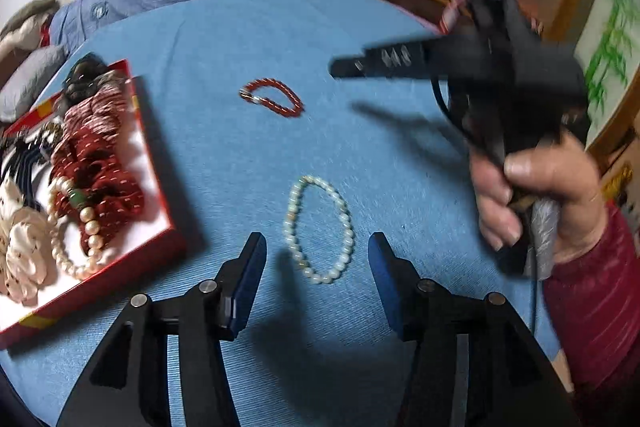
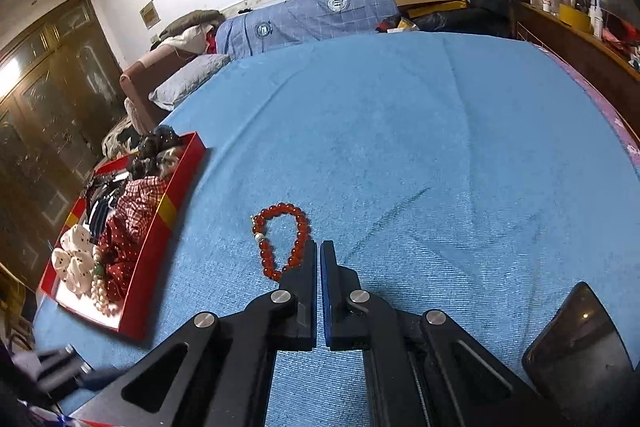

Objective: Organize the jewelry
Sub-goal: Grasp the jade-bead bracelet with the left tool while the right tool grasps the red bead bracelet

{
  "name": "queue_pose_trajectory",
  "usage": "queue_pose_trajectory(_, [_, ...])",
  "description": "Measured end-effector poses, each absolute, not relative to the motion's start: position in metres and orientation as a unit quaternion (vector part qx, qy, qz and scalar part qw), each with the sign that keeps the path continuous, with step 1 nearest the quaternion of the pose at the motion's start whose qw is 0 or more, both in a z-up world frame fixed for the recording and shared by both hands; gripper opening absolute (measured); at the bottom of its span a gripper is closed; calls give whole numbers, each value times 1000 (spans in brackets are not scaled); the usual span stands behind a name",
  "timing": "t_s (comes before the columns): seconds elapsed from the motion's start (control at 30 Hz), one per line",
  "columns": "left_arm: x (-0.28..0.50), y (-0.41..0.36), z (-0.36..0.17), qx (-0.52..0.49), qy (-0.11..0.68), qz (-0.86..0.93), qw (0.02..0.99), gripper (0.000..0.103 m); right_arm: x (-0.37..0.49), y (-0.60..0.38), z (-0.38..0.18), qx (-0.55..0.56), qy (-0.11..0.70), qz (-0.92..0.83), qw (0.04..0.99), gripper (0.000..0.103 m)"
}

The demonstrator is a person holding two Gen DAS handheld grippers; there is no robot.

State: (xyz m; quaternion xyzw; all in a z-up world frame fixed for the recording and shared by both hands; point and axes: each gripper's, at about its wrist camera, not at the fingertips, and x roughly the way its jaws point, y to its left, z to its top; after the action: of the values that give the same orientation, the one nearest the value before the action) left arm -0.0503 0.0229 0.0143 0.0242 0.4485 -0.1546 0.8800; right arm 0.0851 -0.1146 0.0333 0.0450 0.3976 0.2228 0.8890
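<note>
A pale green bead bracelet (image 1: 319, 229) lies on the blue bed cover, between and just ahead of the fingertips of my open, empty left gripper (image 1: 318, 247). A red bead bracelet (image 1: 272, 97) lies farther off on the cover; in the right wrist view the red bracelet (image 2: 282, 239) lies just left of my right gripper (image 2: 319, 247), whose jaws are shut with nothing between them. The right gripper also shows in the left wrist view (image 1: 340, 67), blurred and held above the cover. A red box (image 1: 156, 167) at the left holds pearl beads (image 1: 76, 239) and scrunchies.
The red box (image 2: 168, 211) also shows at the left in the right wrist view. A dark phone (image 2: 580, 343) lies at the lower right. Pillows (image 2: 188, 83) and a folded blue quilt (image 2: 304, 15) lie at the far end. A cluttered wooden shelf (image 2: 568, 23) runs along the right.
</note>
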Motion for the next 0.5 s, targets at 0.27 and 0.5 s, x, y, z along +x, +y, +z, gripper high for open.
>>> queue_pose_trajectory(0.27, [-40,3,0,72,443,-108,887,11,84,-114,36,46,392,226,891,3])
queue_pose_trajectory(0.5, [-10,34,2,-27,452,-110,885,5,91,-107,26,44,417,231,878,15])
